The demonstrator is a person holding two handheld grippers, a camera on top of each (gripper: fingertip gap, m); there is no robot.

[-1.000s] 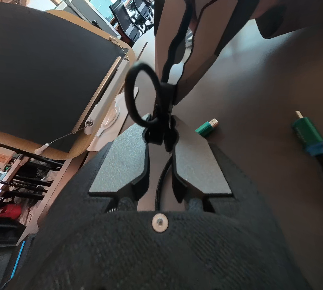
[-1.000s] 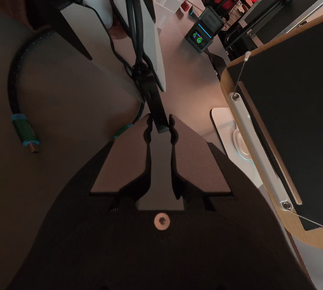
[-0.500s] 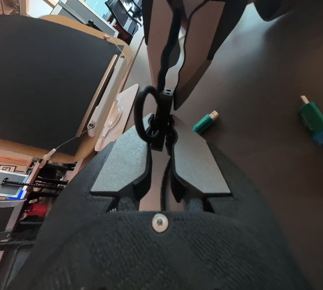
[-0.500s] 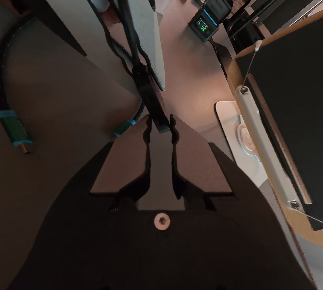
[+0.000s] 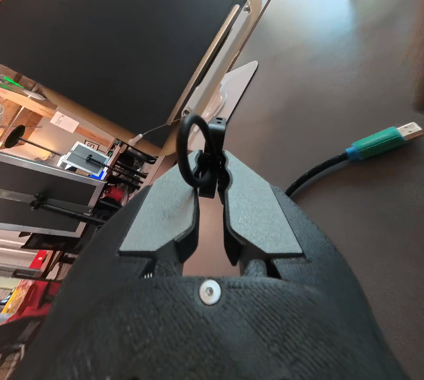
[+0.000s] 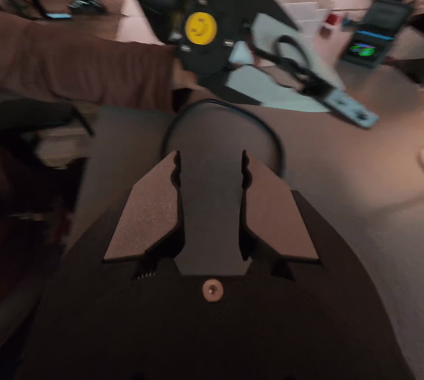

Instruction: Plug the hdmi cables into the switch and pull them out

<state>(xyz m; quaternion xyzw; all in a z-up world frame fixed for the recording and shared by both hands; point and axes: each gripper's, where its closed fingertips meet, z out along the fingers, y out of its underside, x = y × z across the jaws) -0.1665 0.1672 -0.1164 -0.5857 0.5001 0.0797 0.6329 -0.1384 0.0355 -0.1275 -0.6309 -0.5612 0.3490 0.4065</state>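
The left gripper (image 5: 210, 176) is clenched on the switch (image 5: 212, 162), held above the table (image 5: 321, 71). The right gripper (image 6: 211, 162) is released, empty. A green-plugged cable (image 5: 376, 144) lies on the table nearby. The cable likely flexes; grasp the rigid plug.

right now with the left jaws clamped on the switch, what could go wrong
1. The left gripper pinches only the switch end; it could twist or slip.
2. Its looped black lead might snag.
3. The right gripper is open and that view is blurred, so reaching the green-sleeved hdmi cable may miss.
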